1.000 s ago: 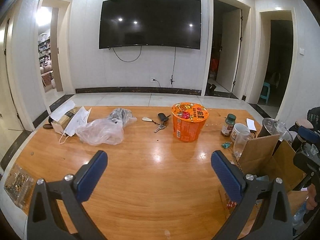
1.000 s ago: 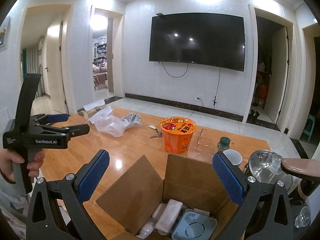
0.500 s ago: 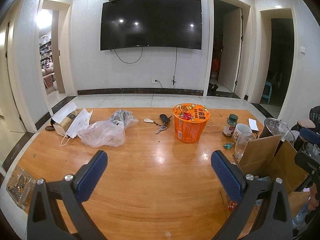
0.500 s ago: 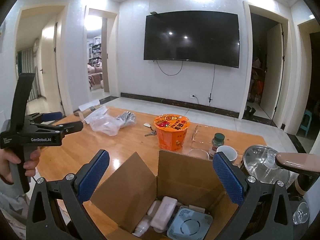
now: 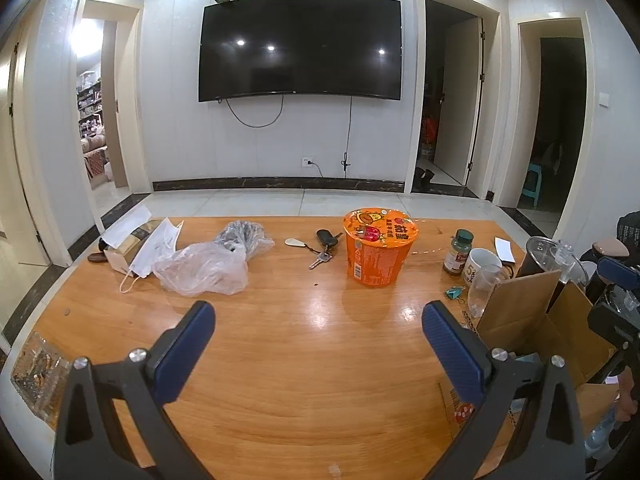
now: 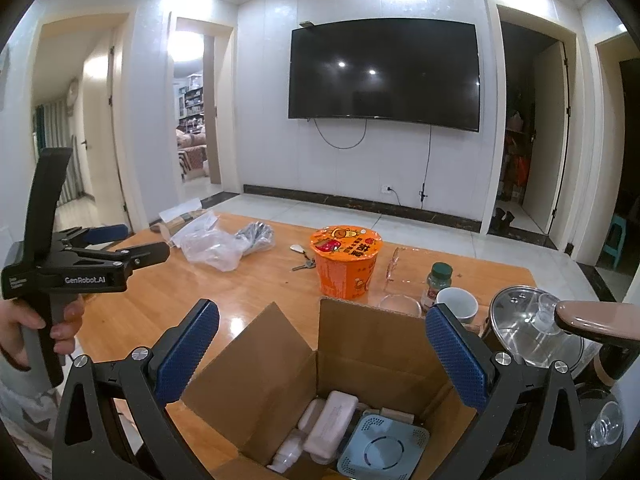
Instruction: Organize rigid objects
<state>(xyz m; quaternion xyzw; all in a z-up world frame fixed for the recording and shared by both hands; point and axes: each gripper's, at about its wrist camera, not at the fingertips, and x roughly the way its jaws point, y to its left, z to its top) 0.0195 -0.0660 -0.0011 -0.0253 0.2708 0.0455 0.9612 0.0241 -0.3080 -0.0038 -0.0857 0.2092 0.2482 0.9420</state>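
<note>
My left gripper [image 5: 318, 330] is open and empty above the wooden table [image 5: 280, 360], well short of an orange noodle cup [image 5: 378, 252]. Keys [image 5: 325, 245], a green-capped jar [image 5: 458, 251] and a white mug [image 5: 480, 266] stand near the cup. My right gripper [image 6: 322, 338] is open and empty above an open cardboard box [image 6: 360, 364], which holds white cases [image 6: 328, 426] and a pale blue square device [image 6: 382, 448]. The left gripper also shows at the left of the right wrist view [image 6: 106, 242]. The box also shows in the left wrist view [image 5: 532, 320].
A clear plastic bag [image 5: 200, 268], a face mask [image 5: 154, 248] and a small carton [image 5: 128, 242] lie at the table's far left. A steel pot with a glass lid [image 6: 536, 326] stands right of the box. A glass cup [image 5: 482, 294] stands by the box.
Both views have shifted slightly: the left gripper has drawn back a little from the cup, and the right gripper has moved a bit over the box. Both stay open.
</note>
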